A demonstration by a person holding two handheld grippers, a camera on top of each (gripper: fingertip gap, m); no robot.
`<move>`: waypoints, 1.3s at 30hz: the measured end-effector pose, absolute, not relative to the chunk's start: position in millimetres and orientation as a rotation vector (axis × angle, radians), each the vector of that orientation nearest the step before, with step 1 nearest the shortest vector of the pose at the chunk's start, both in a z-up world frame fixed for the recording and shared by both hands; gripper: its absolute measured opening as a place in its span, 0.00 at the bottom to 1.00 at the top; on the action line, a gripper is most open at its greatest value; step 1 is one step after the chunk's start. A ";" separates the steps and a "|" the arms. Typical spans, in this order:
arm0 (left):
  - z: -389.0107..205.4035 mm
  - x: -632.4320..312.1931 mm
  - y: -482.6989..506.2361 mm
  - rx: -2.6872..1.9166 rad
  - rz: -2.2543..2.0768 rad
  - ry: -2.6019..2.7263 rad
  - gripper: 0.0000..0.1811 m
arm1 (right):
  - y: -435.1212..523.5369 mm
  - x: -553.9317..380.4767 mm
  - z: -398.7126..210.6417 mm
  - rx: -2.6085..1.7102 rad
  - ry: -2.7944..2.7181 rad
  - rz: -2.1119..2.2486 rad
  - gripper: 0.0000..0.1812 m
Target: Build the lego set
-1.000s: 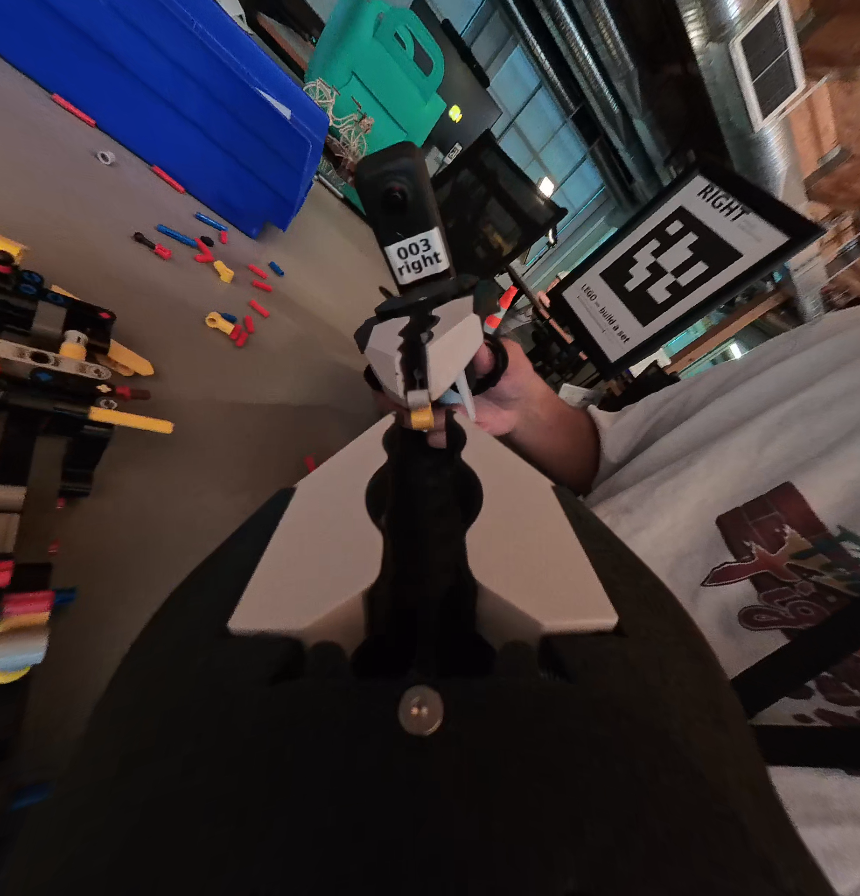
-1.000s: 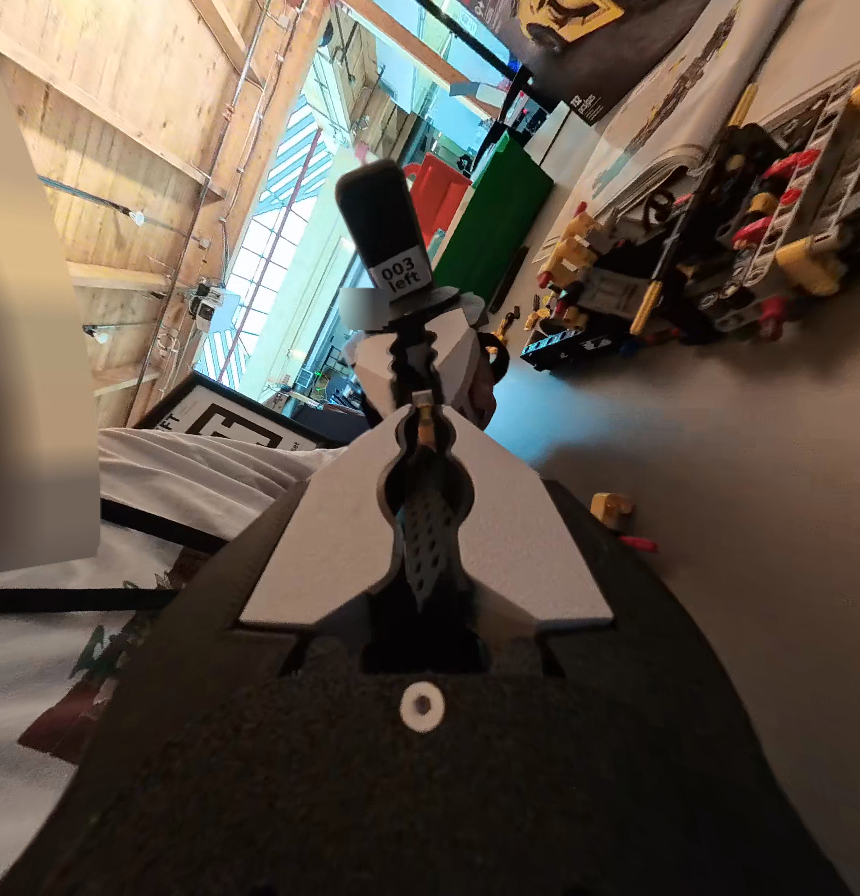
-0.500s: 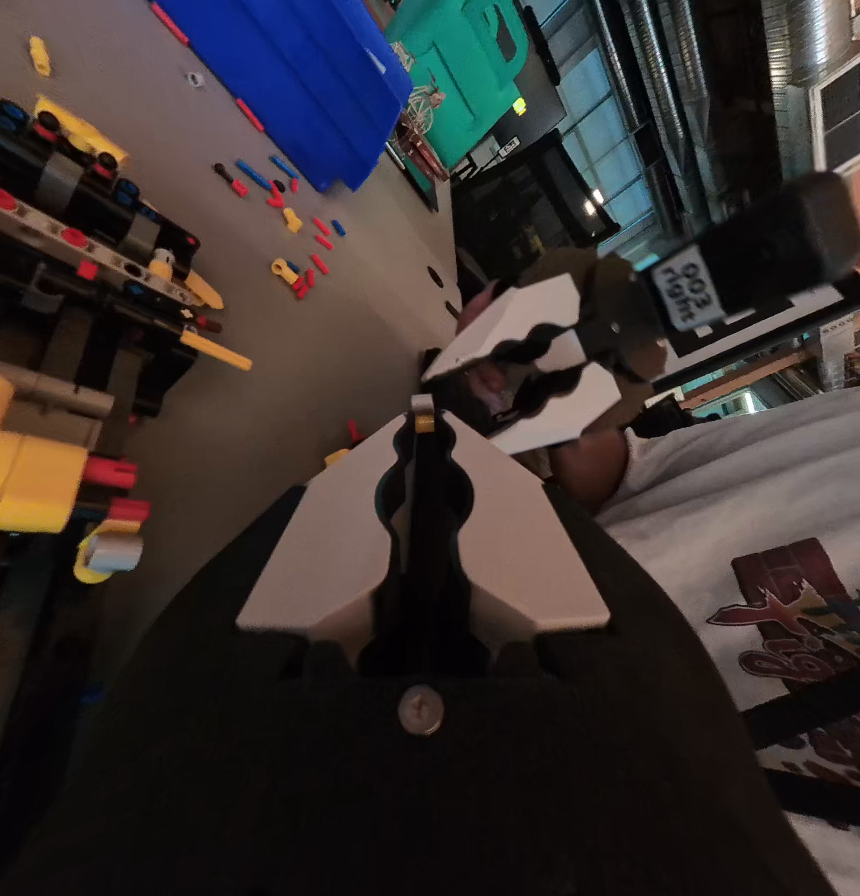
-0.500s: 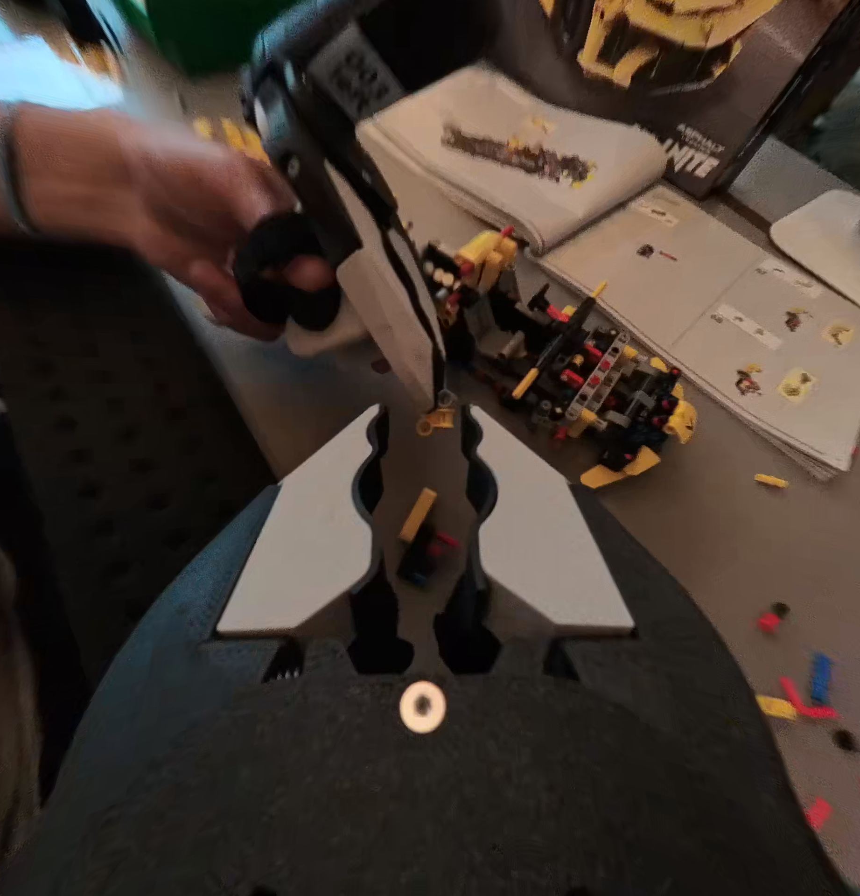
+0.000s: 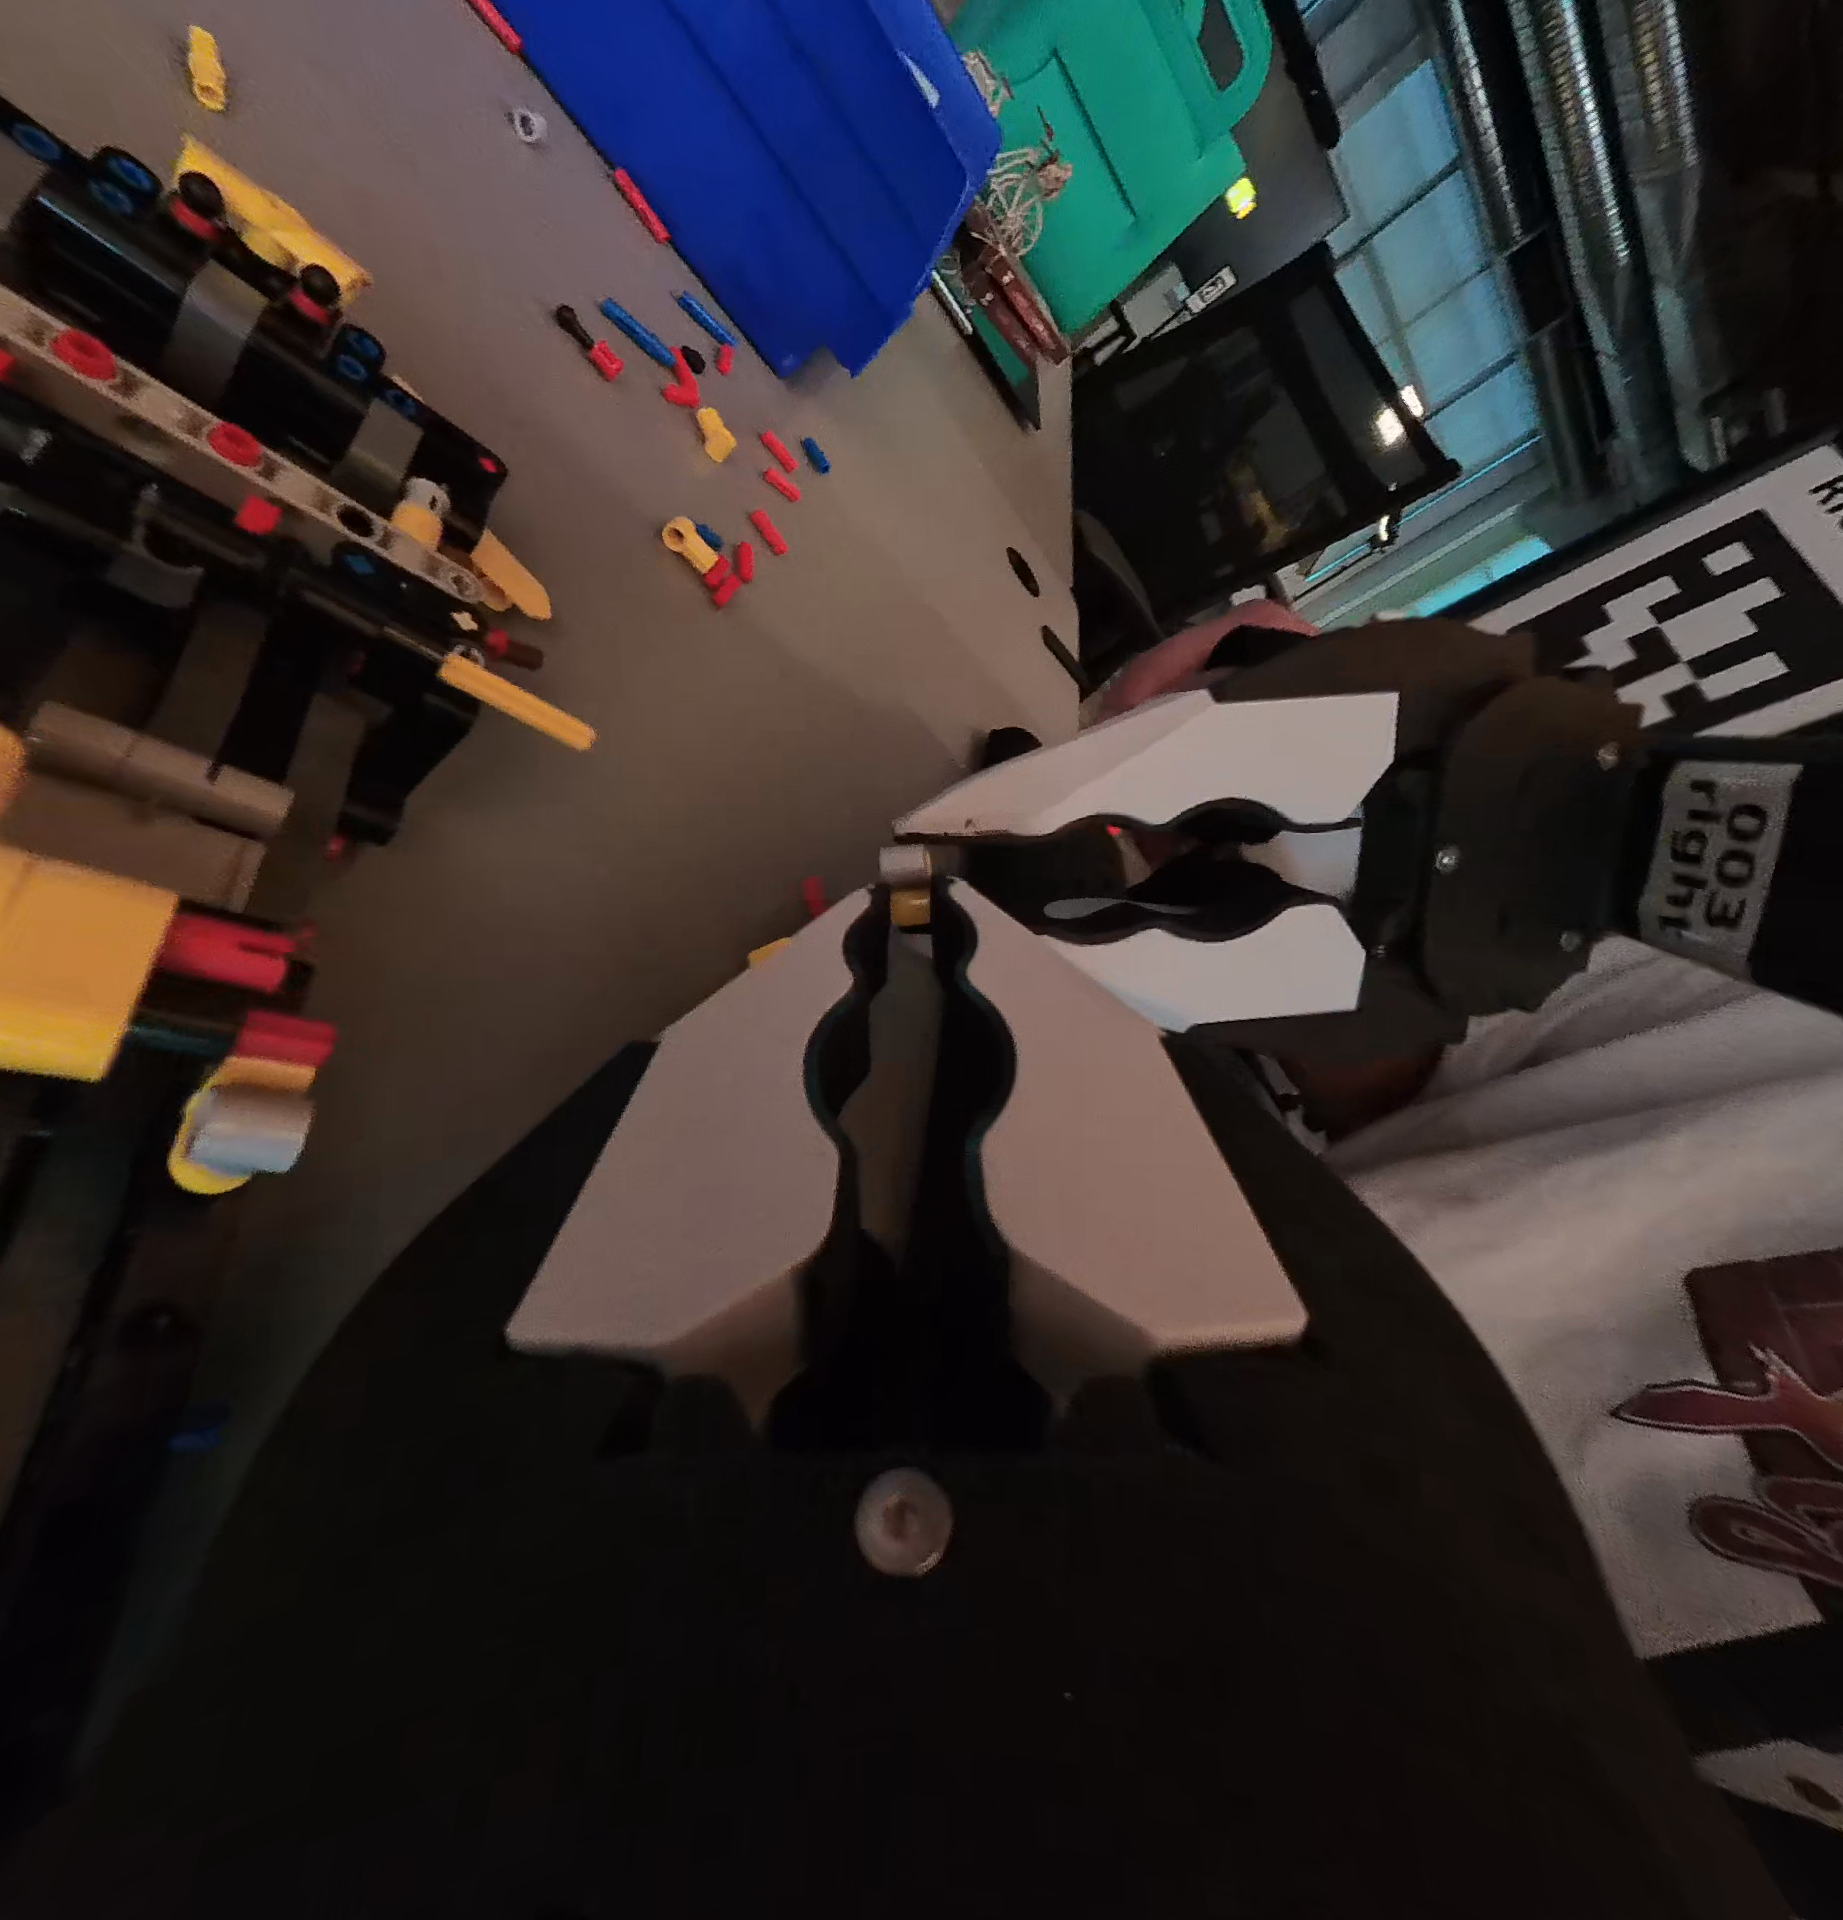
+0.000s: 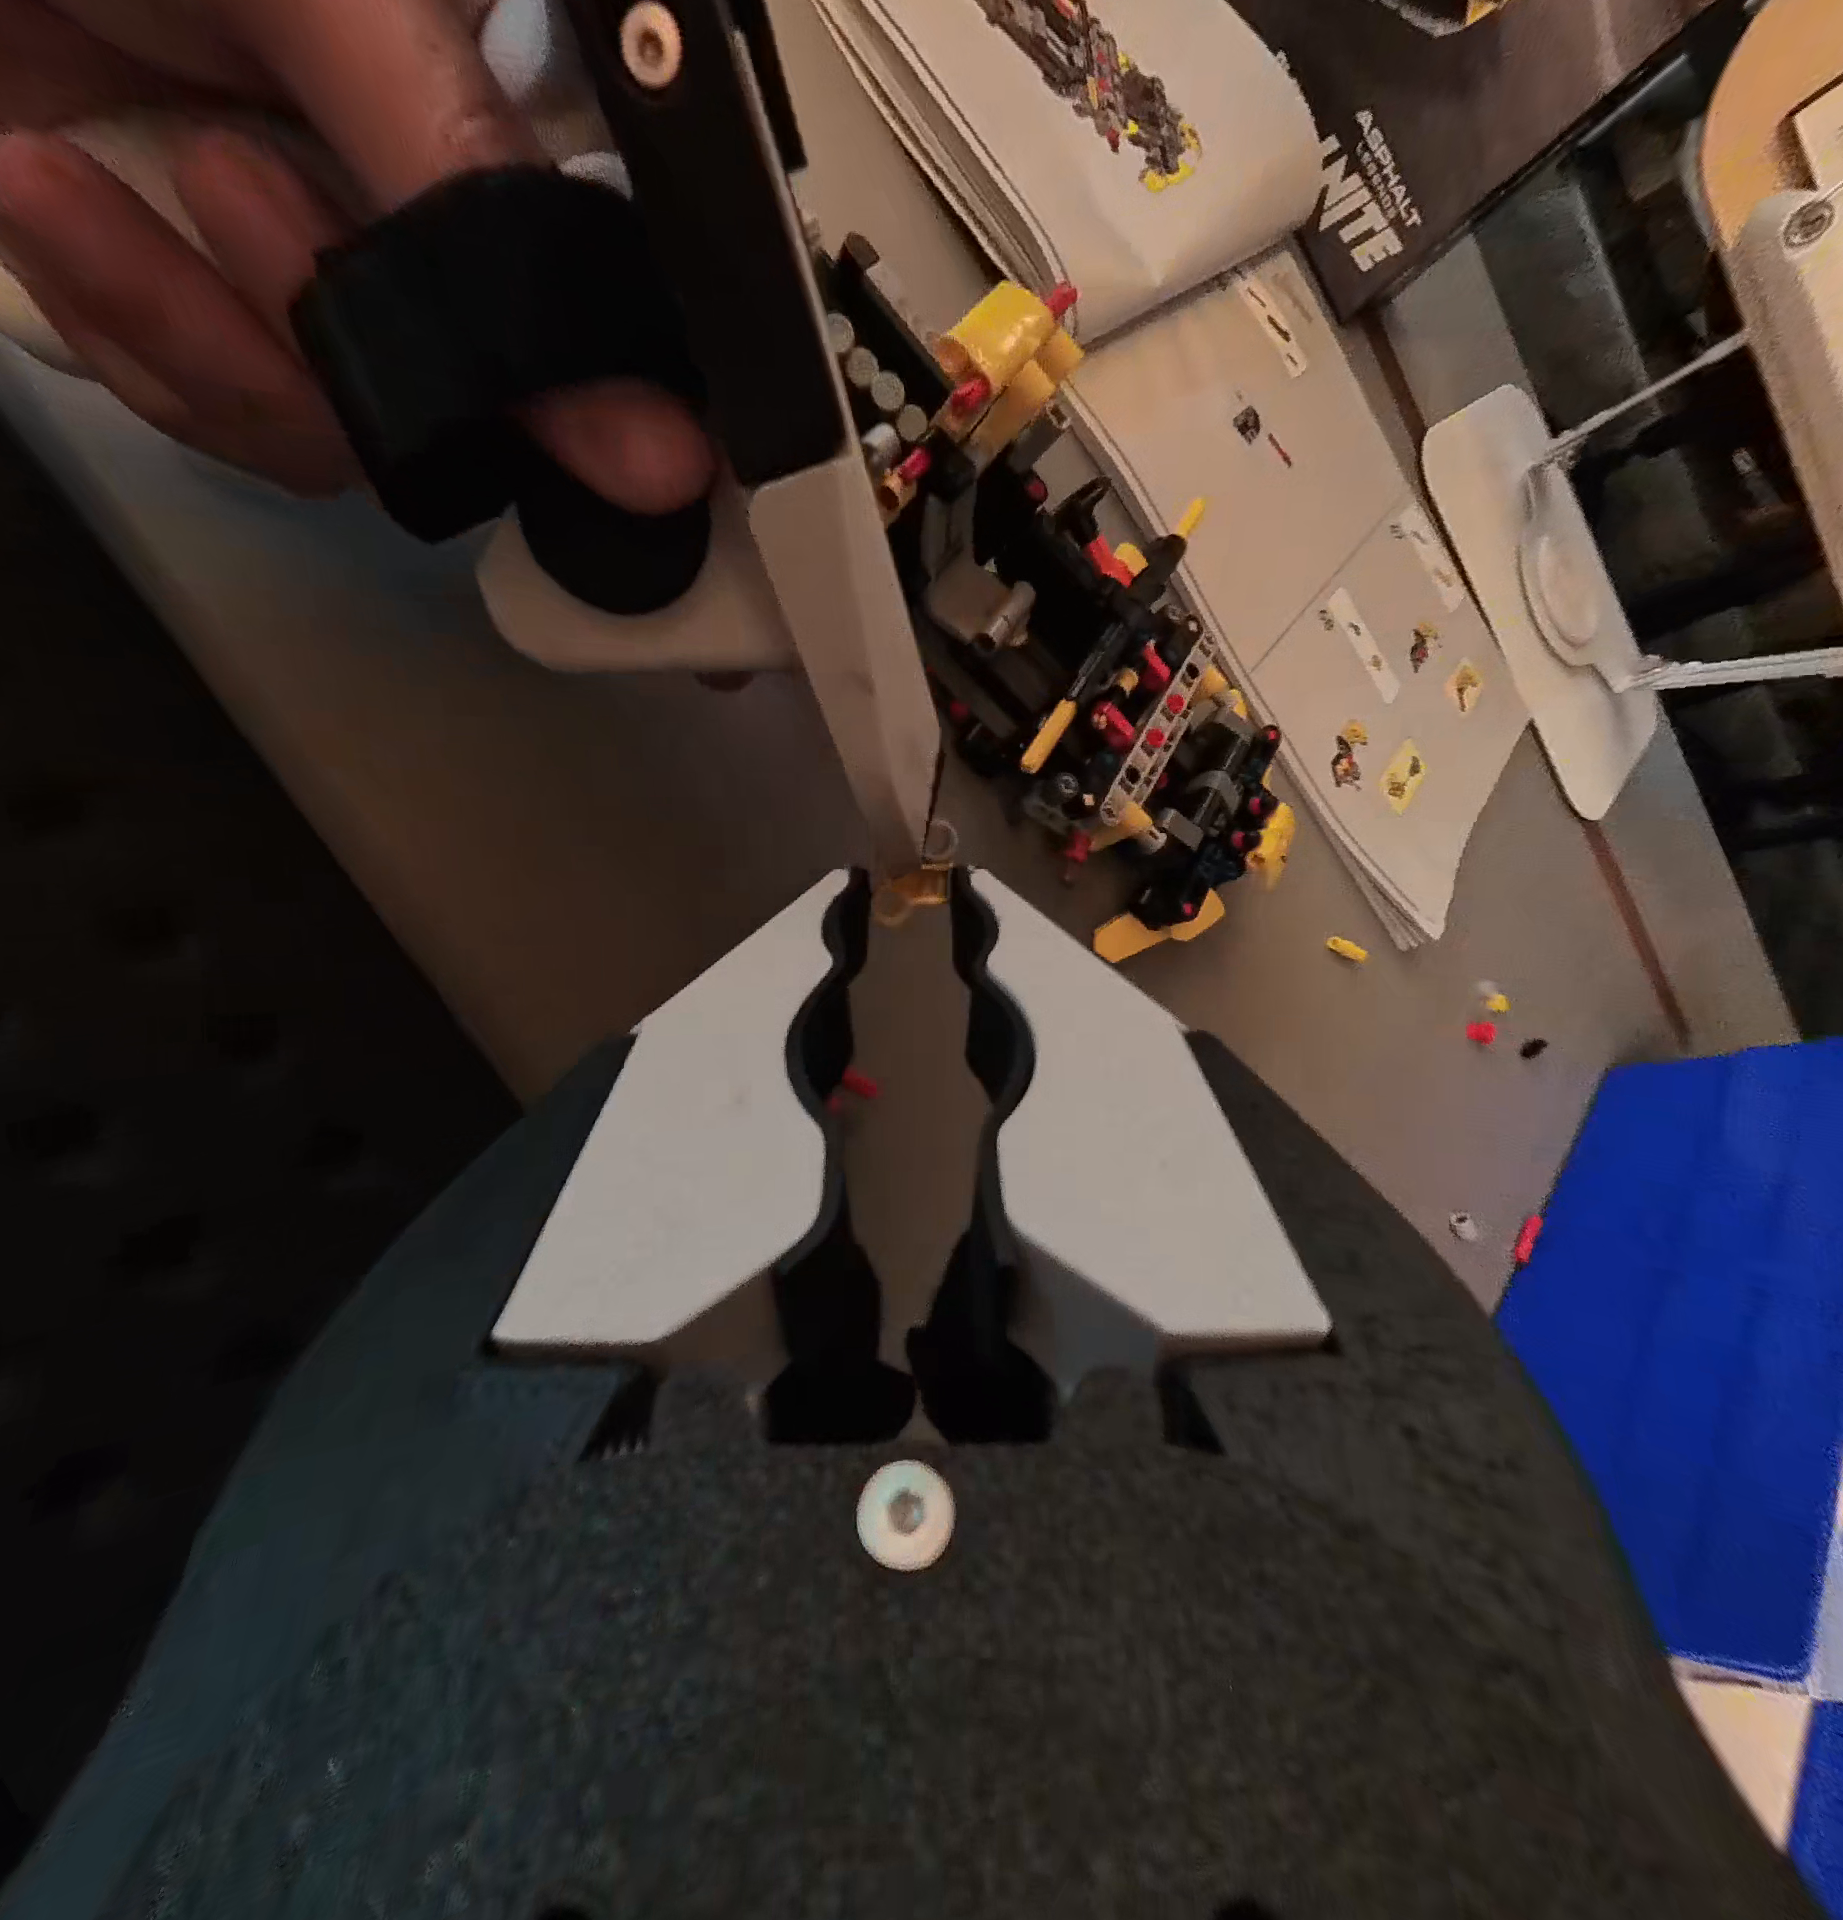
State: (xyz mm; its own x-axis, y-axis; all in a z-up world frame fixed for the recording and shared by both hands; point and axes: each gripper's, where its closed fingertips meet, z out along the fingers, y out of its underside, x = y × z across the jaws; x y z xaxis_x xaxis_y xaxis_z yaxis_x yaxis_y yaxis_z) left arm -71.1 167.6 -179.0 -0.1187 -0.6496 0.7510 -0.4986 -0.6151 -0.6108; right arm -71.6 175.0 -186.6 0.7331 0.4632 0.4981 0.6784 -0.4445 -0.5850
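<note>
we are holding a small yellow connector (image 5: 910, 904) pinched at the tip of our left gripper (image 5: 909, 902), its fingers closed on the piece, above the desk (image 5: 688, 727) near its front edge. our right gripper (image 6: 912, 883) is standing slightly open around that same yellow connector, jaws not clamped, and we cannot tell whether its tips are touching the piece. the build is looking roughly halfway: a black, grey and yellow chassis (image 6: 1104, 675) is sitting mid-desk just beside the open instruction booklet (image 6: 1364, 675). many loose red, blue and yellow pins (image 5: 730, 499) are lying scattered toward the blue bin (image 5: 792, 156) at the far edge, so plenty is remaining.
</note>
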 end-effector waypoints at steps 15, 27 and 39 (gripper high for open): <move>-177.7 -74.8 167.5 -1.810 -1.580 1.542 0.13 | 161.9 -31.9 -187.3 -2.235 -0.705 -0.120 0.08; -225.3 -68.9 145.7 -1.765 -0.938 1.734 0.19 | 160.5 -7.0 -188.3 -2.060 -0.287 0.576 0.08; -237.5 -54.6 145.3 -1.719 -0.897 1.784 0.23 | 157.0 -8.9 -181.5 -2.007 -0.271 0.711 0.08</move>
